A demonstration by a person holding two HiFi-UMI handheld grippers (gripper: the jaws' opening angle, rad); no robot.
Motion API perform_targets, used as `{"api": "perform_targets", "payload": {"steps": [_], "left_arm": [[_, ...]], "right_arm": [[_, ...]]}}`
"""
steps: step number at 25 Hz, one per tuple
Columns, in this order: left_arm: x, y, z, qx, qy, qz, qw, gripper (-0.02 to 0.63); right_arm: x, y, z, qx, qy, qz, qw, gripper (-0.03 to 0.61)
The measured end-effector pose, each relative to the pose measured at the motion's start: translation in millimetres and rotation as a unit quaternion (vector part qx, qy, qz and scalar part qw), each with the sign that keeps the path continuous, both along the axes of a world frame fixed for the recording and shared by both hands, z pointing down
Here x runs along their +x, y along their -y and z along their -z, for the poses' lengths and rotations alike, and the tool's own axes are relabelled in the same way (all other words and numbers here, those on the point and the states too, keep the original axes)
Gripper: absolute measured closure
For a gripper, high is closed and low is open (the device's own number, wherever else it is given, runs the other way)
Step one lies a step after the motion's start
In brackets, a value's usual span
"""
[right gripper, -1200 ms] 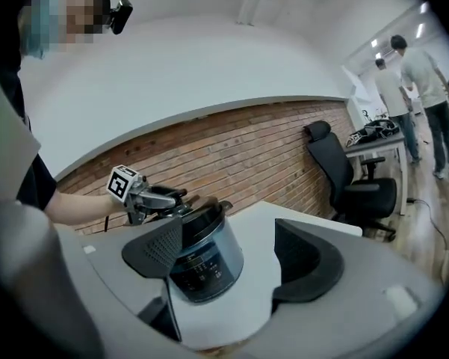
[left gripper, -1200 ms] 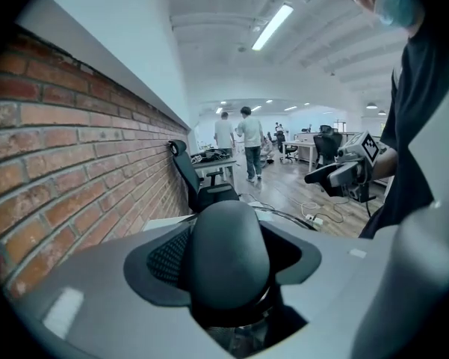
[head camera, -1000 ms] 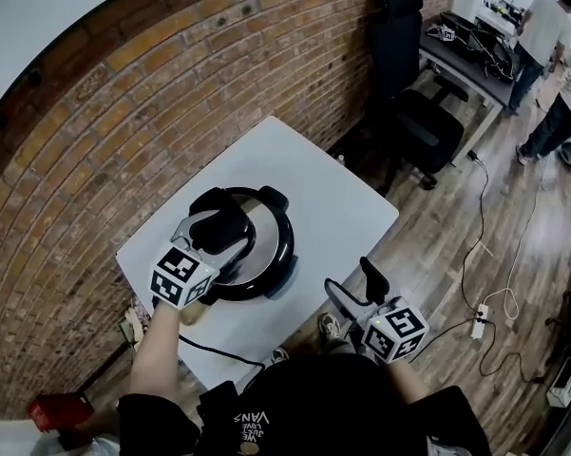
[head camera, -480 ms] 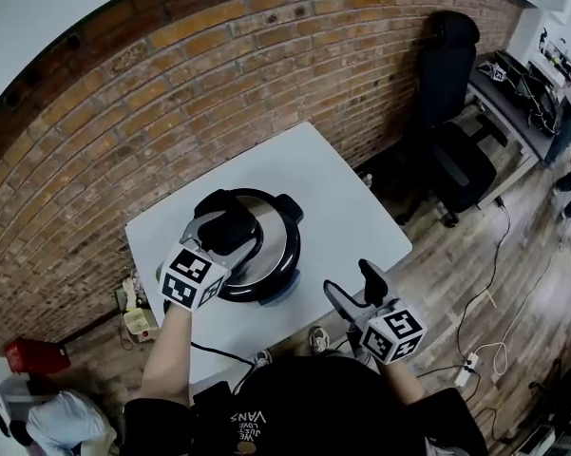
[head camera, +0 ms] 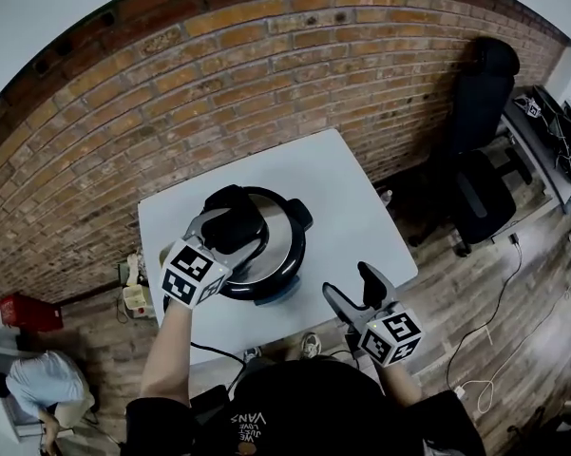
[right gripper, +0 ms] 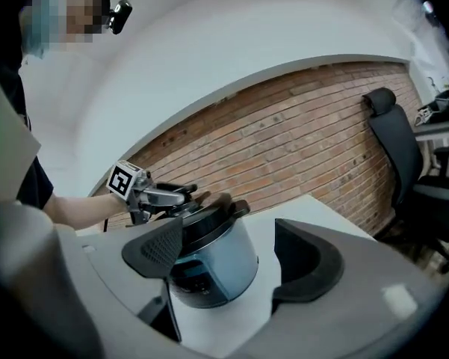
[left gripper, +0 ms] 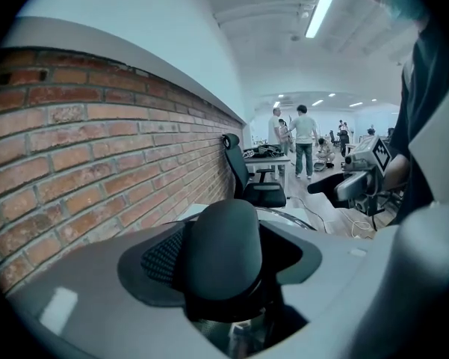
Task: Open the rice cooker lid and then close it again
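Lid handle (head camera: pixel 234 218) is clamped in left gripper (head camera: pixel 231 233).

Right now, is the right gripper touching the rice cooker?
Apart. Head view: bare table shows between the right gripper and the rice cooker; jaws open, empty.

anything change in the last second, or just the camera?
Only the head camera swung: the background slid right and a crouching person came in at lower left. The left gripper stays clamped on the handle, lid shut, cooker in place on the table; the right gripper stays open and empty.
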State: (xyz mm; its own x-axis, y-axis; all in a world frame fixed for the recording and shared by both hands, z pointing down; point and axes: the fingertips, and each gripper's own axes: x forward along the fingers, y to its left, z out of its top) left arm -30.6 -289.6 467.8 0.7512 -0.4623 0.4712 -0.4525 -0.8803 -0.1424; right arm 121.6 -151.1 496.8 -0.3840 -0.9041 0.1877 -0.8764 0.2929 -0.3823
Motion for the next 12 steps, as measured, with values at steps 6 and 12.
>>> {"api": "perform_targets", "payload": {"steps": [6,12], "left_arm": [[-5.8,1.8,1.5,0.018,0.003,0.044,0.9989,0.317],[-19.6,-1.5,8.7,0.064,-0.014,0.072,0.9952,0.316]], "right_arm": [[0.9,8.4,-3.9,-0.003,0.002,0.030,1.000,0.201],[-5.1,9.4,-0.6,0.004,0.002,0.026,1.000,0.201]]}}
